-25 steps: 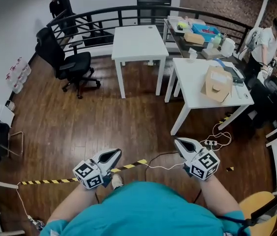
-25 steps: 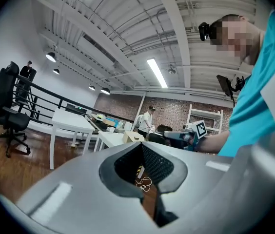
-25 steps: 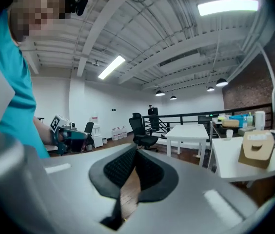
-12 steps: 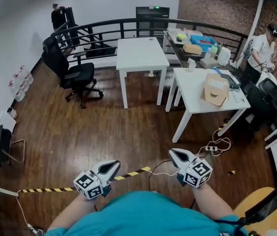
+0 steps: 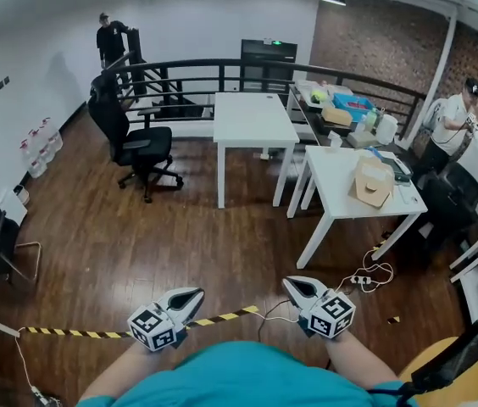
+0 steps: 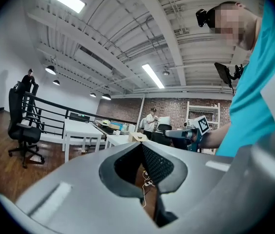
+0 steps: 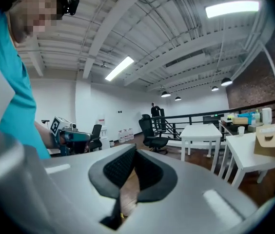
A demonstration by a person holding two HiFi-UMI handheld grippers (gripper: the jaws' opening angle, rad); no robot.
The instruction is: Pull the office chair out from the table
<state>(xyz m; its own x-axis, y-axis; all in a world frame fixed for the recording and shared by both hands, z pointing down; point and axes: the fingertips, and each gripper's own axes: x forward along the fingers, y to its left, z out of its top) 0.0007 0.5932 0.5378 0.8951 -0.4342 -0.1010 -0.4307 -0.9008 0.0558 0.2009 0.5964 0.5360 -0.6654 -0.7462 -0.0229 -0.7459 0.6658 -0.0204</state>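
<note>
Pressing together, empty: left tongs [image 5: 193,294], right tongs [image 5: 291,283]; head view alone shows striped tape [image 5: 86,333]; office chair [image 5: 141,142] seemingly freestanding.

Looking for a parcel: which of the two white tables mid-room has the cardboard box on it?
The nearer white table, on the right; the cardboard box stands on its top. The farther white table, behind it, carries no box.

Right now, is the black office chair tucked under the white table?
No, the black office chair stands apart from the white table, to its left.
</note>
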